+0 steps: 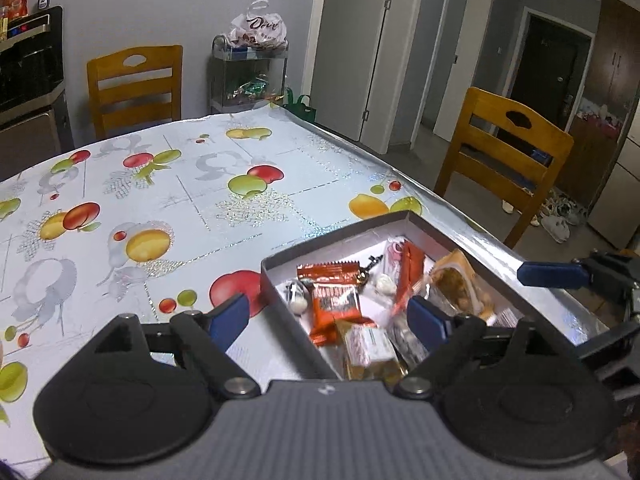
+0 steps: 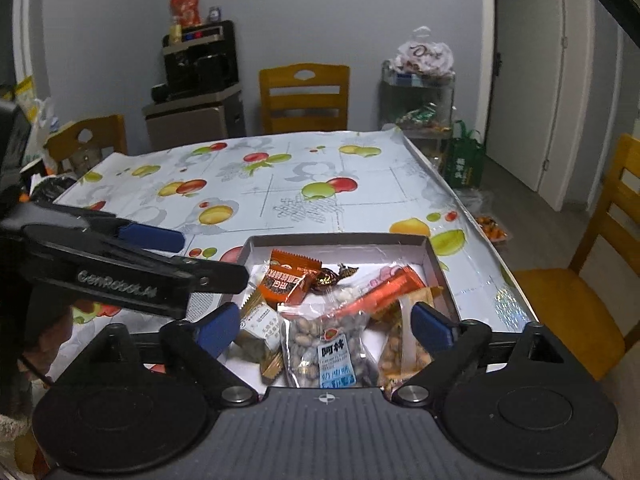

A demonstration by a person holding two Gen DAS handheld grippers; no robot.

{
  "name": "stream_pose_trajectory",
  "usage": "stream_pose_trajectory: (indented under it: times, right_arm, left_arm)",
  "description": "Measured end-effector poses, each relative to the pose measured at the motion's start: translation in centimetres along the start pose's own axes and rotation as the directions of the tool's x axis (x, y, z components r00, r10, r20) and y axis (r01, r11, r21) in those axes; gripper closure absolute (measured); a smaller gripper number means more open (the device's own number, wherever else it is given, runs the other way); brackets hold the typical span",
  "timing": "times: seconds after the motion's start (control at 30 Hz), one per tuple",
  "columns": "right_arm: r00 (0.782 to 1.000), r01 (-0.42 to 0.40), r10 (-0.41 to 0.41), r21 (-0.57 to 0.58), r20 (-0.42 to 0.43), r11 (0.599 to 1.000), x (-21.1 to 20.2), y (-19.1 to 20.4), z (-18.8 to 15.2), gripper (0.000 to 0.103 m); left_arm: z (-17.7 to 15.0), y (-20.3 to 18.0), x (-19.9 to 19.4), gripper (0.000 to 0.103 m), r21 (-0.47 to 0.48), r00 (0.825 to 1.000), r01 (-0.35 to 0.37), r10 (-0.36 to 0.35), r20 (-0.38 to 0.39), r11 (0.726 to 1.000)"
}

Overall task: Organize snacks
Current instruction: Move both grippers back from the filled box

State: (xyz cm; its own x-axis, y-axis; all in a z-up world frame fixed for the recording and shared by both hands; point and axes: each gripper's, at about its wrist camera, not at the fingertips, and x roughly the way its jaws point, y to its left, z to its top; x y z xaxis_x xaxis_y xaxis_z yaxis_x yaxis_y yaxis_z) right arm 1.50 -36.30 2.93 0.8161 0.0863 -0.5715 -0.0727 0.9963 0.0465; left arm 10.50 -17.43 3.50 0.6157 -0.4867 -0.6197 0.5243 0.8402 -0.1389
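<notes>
So the snacks are all sitting in a shallow grey box (image 2: 434, 258) with a white inside, parked at the near right corner of the surface (image 2: 280, 184), which has a shiny fruit-print cover.

In there: an orange-brown wrapped snack (image 2: 286, 280), a long orange stick pack (image 2: 384, 290), a clear bag of pistachios with a blue label (image 2: 332, 344), a small whitish packet (image 2: 260, 326) and another clear nut bag (image 2: 404, 350) on the right side.

The right tongs (image 2: 326, 326) are spread wide and hover over the near end of the box with nothing between the blue pads, pistachio bag right under them. The left tongs (image 1: 328, 318) are wide apart too and hold nothing; one pad (image 1: 230, 316) is over the surface just outside the box's left wall, the other over the snacks.

Wooden chairs (image 2: 304, 96) stand around it, and a wire cart with a white Dove bag (image 1: 258, 26) on top is by the wall.
</notes>
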Motion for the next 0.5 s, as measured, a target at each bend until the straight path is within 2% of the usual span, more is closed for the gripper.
stream_pose_trajectory:
  times: [0.3, 0.5]
  right_arm:
    - [0.999, 0.043, -0.045, 0.074, 0.029, 0.996, -4.1, 1.4, -1.7, 0.000]
    - [0.996, 0.079, -0.082, 0.091, 0.035, 0.993, -6.4, 3.6, -4.1, 0.000]
  left_arm:
    - [-2.2, -0.6, -5.1, 0.015, 0.076, 0.999, 0.030, -0.033, 0.039, 0.997]
    - [-4.1, -0.7, -8.8, 0.013, 0.119, 0.996, 0.036, -0.046, 0.081, 0.992]
